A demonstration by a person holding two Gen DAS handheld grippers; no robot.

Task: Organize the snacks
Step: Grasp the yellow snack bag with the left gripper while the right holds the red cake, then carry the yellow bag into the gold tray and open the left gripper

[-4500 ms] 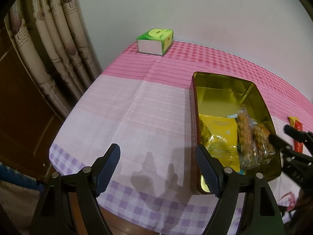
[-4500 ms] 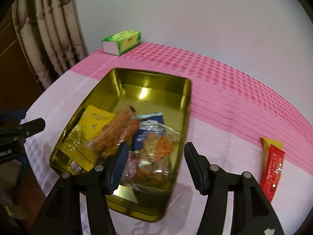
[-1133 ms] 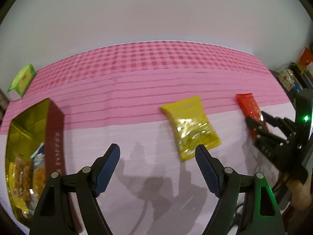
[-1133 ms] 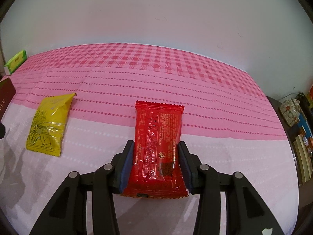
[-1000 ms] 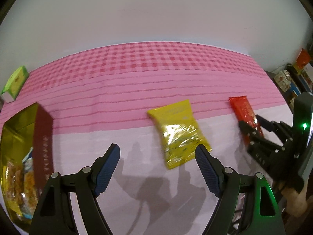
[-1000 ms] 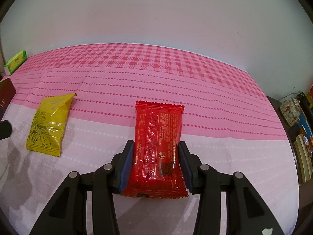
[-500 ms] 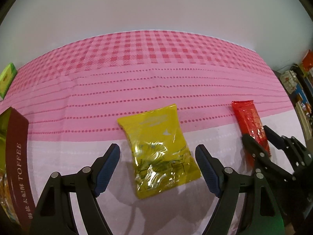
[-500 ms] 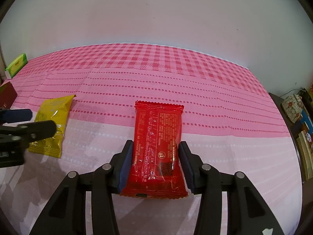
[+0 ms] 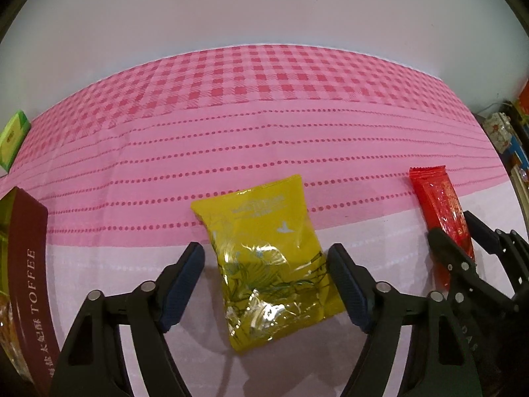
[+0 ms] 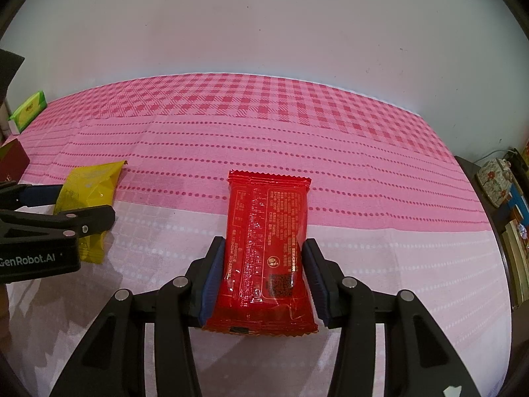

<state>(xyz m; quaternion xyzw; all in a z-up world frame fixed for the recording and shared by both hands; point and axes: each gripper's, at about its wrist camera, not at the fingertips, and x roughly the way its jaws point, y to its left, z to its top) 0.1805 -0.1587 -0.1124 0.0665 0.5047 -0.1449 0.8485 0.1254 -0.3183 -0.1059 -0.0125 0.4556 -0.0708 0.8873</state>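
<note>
A yellow snack packet (image 9: 264,248) lies flat on the pink tablecloth (image 9: 264,125). My left gripper (image 9: 264,252) straddles it with its jaws closing; a gap still shows between the left pad and the packet. To its right lies a red snack packet (image 10: 267,231), and my right gripper (image 10: 263,245) is shut on its lower half, a pad against each long side. In the right wrist view the left gripper (image 10: 66,206) and the yellow packet (image 10: 89,192) sit at the left. In the left wrist view the right gripper (image 9: 461,231) and the red packet (image 9: 443,205) are at the right.
A maroon and gold toffee tin (image 9: 26,264) holding snacks stands at the left edge. A green tissue box (image 10: 29,109) sits at the far left corner by the wall. Shelves with clutter (image 10: 499,178) stand beyond the table's right end.
Both grippers left the tin. In the last second the left gripper came down around the yellow packet and its jaws narrowed a little. The right gripper stayed shut on the red packet.
</note>
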